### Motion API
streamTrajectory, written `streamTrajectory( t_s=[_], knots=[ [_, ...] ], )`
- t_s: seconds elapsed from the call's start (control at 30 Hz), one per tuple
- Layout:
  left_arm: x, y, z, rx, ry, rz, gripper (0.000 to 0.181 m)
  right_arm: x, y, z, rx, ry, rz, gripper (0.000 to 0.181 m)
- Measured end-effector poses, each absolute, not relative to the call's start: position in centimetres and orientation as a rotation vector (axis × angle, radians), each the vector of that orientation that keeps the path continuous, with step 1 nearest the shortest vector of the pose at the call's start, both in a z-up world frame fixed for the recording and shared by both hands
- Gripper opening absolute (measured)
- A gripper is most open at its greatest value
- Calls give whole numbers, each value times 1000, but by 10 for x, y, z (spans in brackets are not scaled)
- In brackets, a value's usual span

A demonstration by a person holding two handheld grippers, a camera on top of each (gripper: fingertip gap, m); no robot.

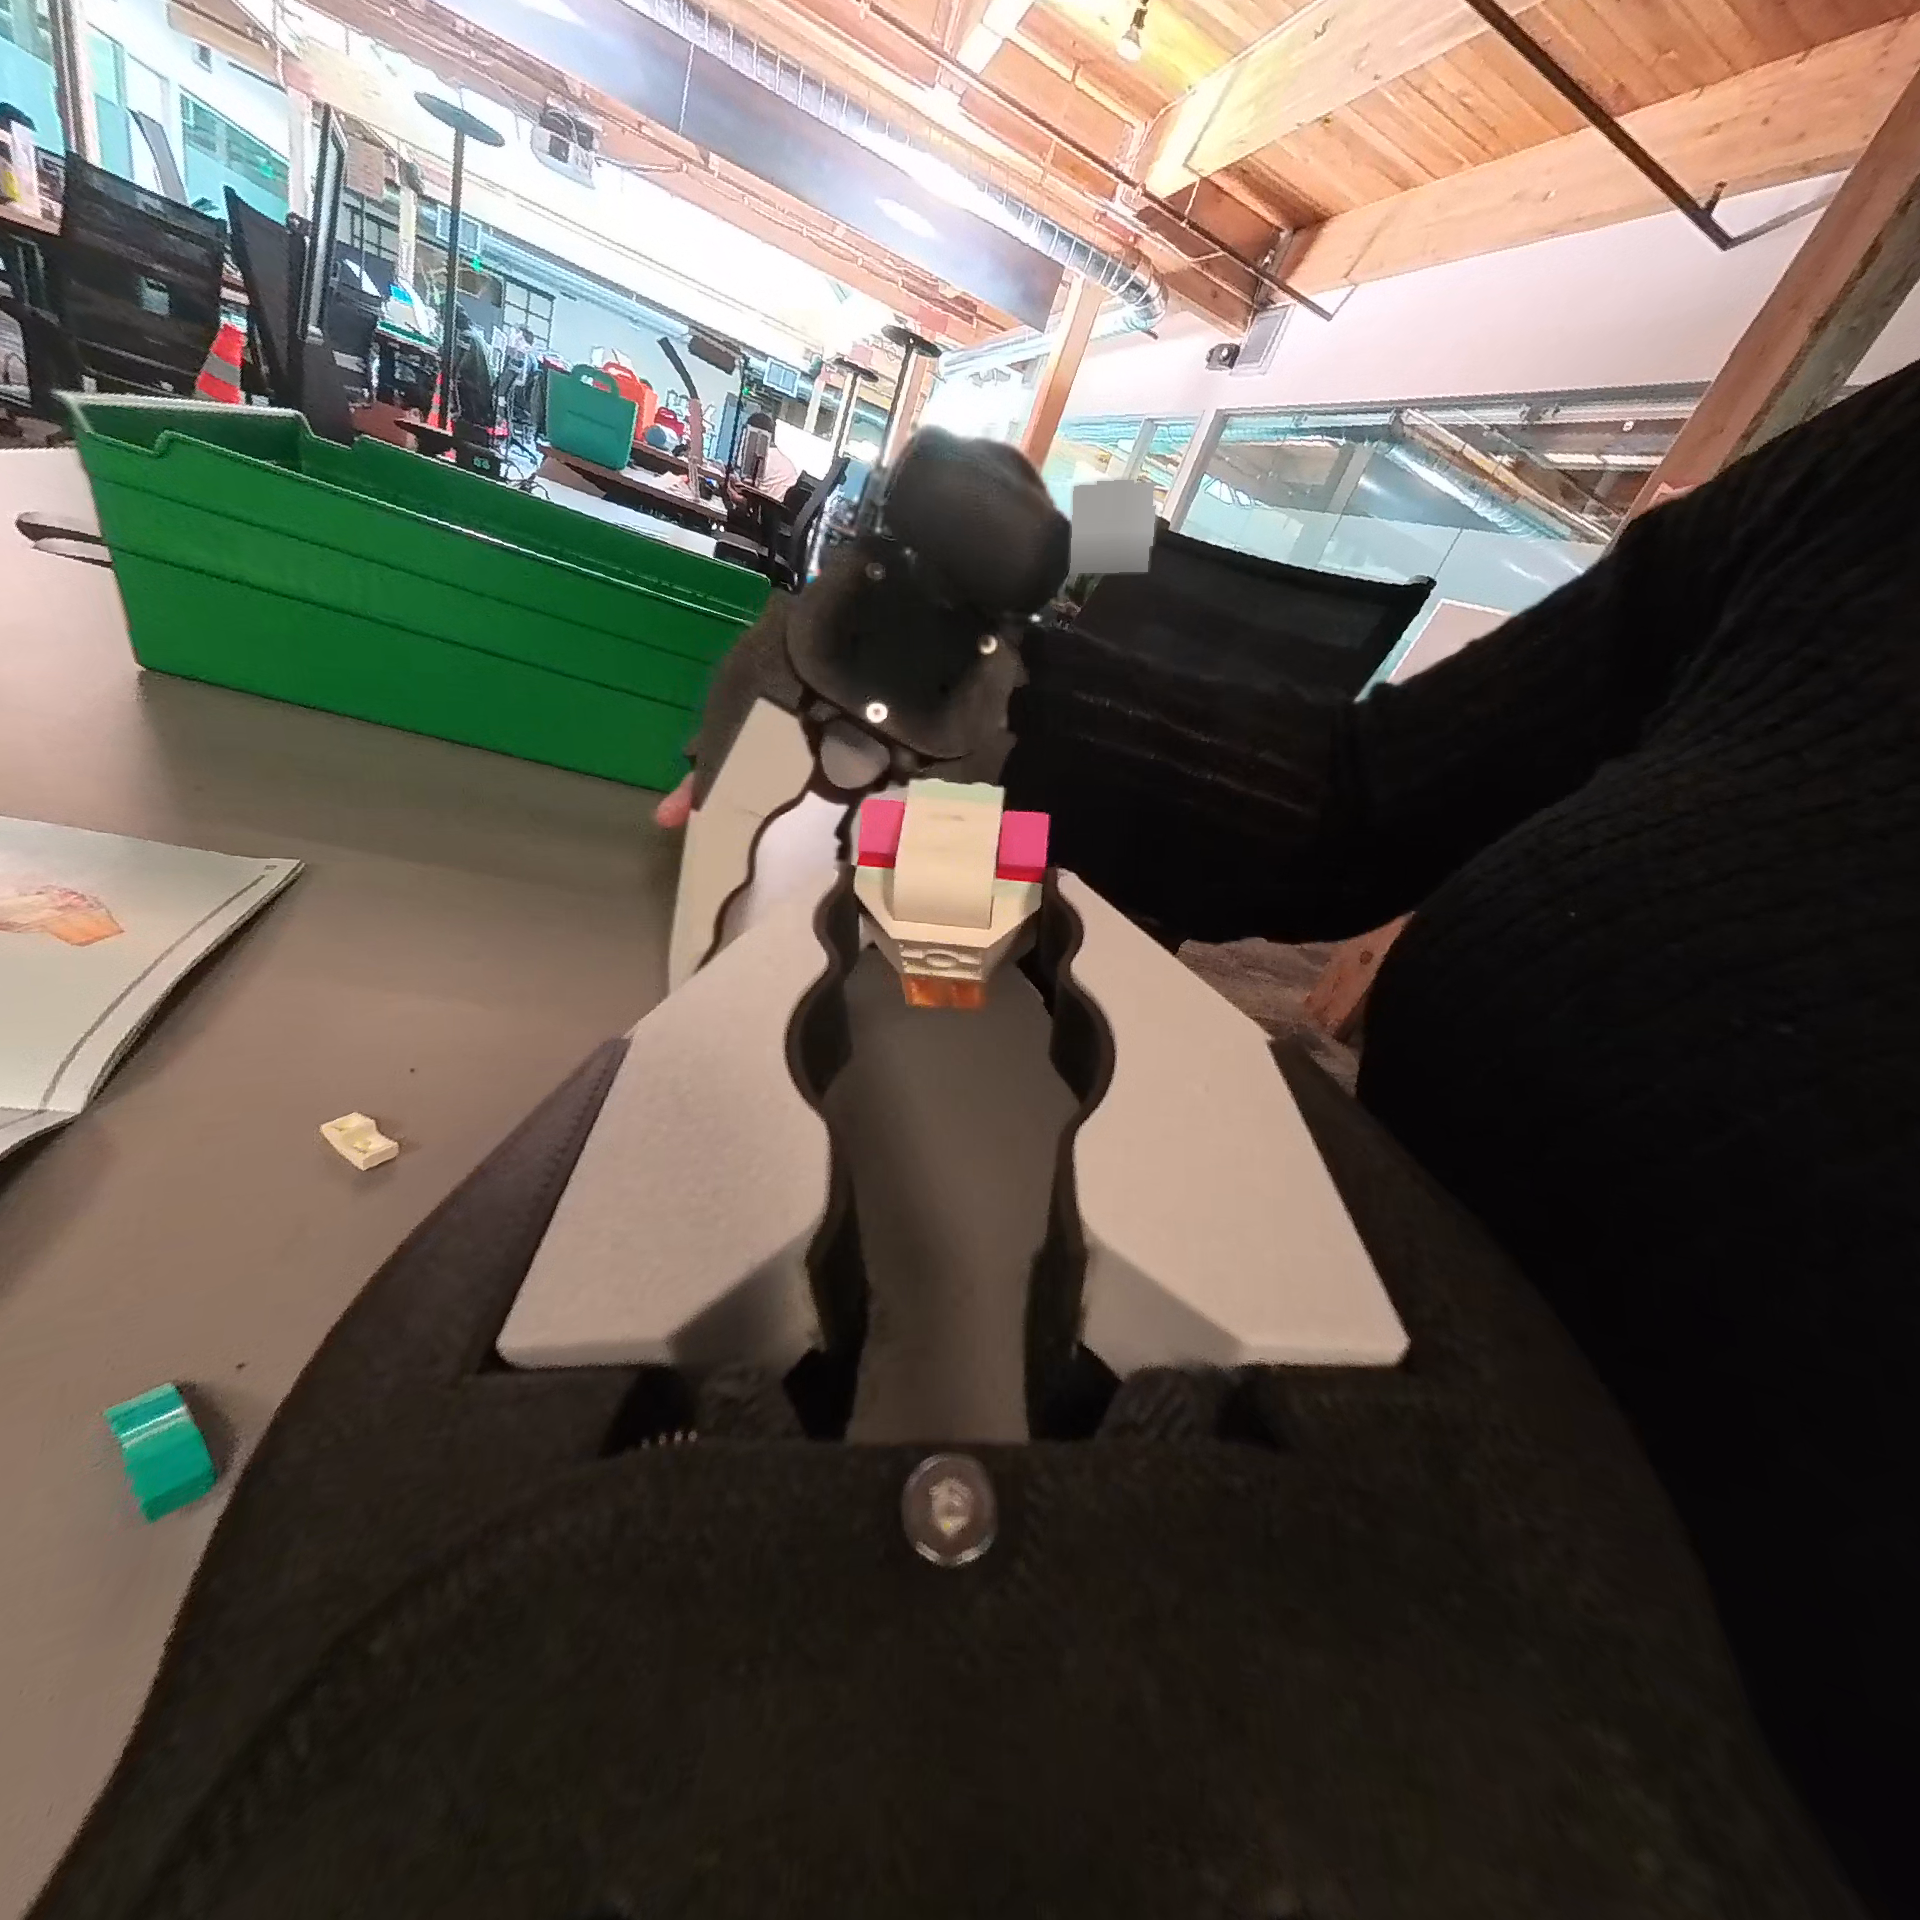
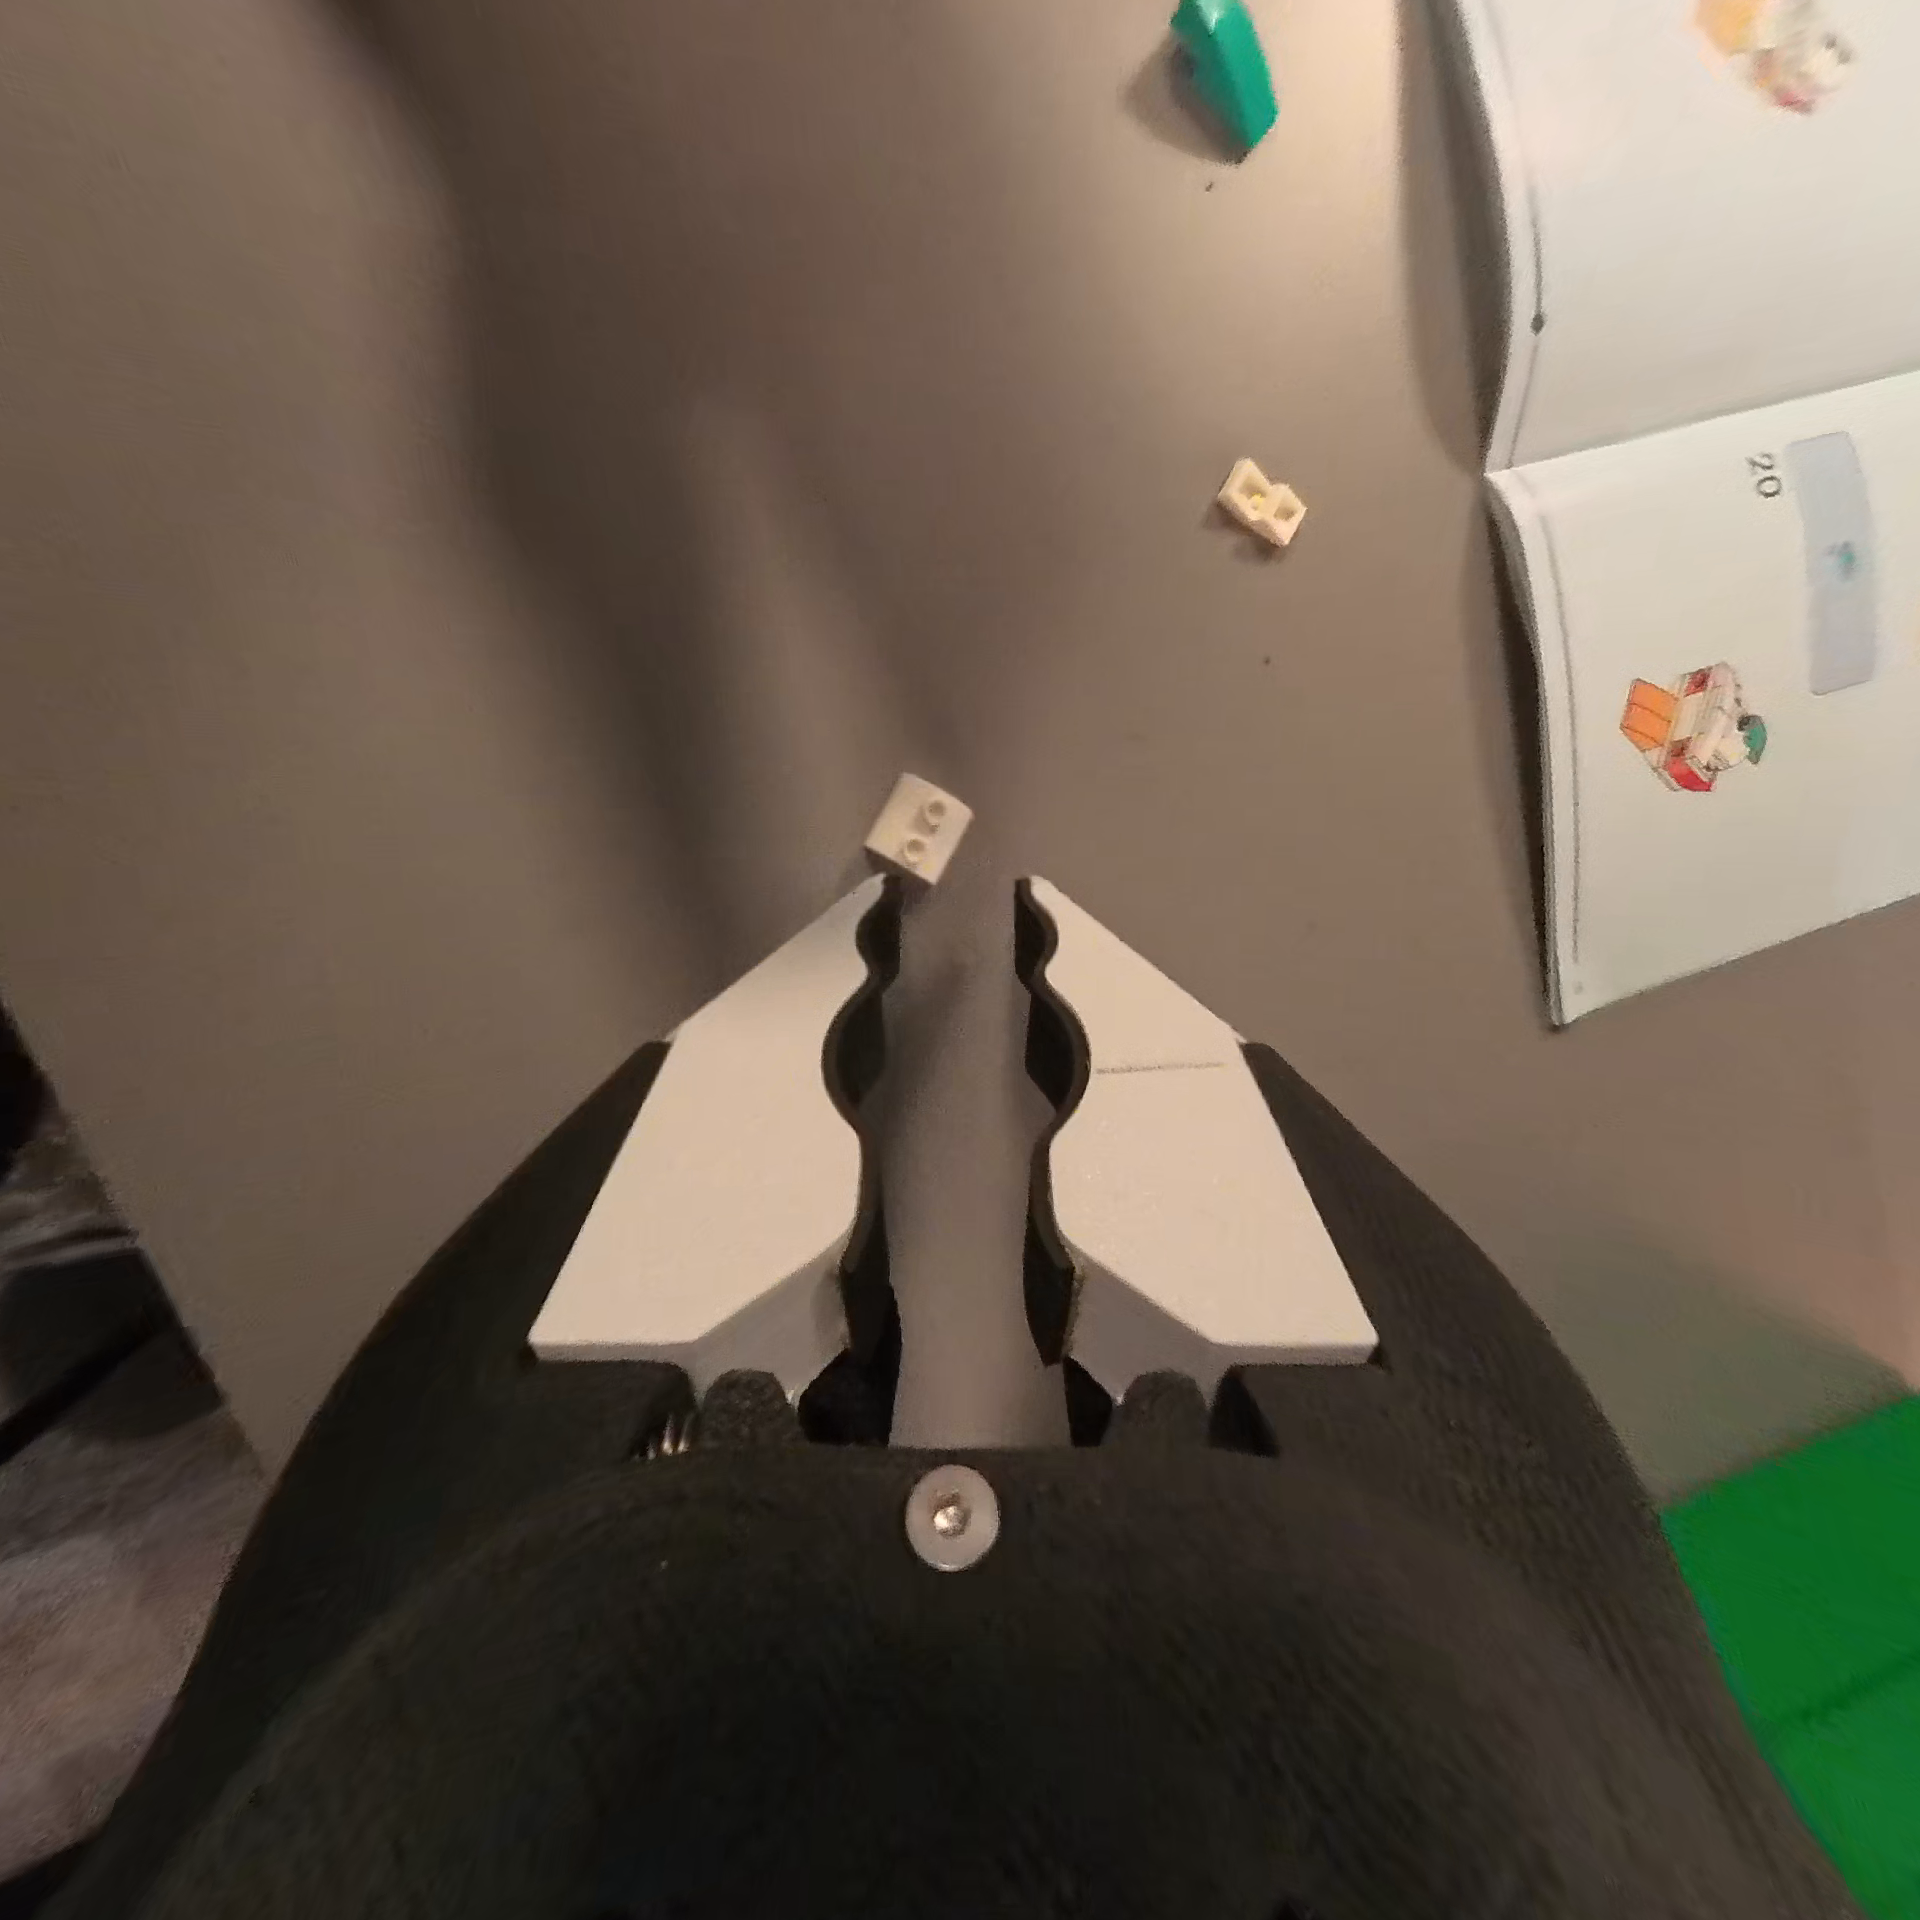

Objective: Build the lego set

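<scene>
1. Two grippers at work: the left gripper has its jaws closed narrow on a small part-built lego model of white, pink and orange plastic bricks, held at the fingertips, up off the grey bench.
2. Right gripper points down at the bench, jaws parted by a modest gap and holding nothing. A small cream-white two-stud lego brick lies just beyond its left fingertip, so close I cannot tell if they touch.
3. Farther off lie a flat cream-white lego plate and a teal curved lego slope brick, both loose on the bench, well apart from each other.
4. Open paper instruction booklet sits beside them; a green plastic bin stands behind.
5. Handling call: these pieces look light, rigid and smooth, so likely to skid or flip if nudged. Best bet is to straddle the cream brick across its flat side walls, not the studs.
6. The held model could pop apart at its seams under a hard push, so the pinch on its base suits it.
</scene>
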State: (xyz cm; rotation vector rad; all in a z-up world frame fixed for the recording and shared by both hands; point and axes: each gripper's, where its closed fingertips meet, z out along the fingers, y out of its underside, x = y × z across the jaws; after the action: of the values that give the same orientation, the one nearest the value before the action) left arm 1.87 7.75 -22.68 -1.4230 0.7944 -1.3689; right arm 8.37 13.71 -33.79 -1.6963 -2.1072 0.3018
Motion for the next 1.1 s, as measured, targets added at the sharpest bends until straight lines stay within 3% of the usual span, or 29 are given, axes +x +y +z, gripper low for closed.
streamTrajectory(
  t_s=[0.13,0.47,0.77,1.1],
  knots=[
    [16,79,-224,-1412,775,-1373,34,77,124,-329,-1803,-1907,588,26],
    [17,80,-223,-1393,762,-1360,34,70,128,-342,-1890,-1768,684,20],
    [17,76,-199,-1212,712,-1290,34,17,91,-182,-1363,-1465,1201,13],
    [19,72,-198,-1198,734,-1280,34,5,70,-182,-1340,-1623,1187,13]
  ],
)
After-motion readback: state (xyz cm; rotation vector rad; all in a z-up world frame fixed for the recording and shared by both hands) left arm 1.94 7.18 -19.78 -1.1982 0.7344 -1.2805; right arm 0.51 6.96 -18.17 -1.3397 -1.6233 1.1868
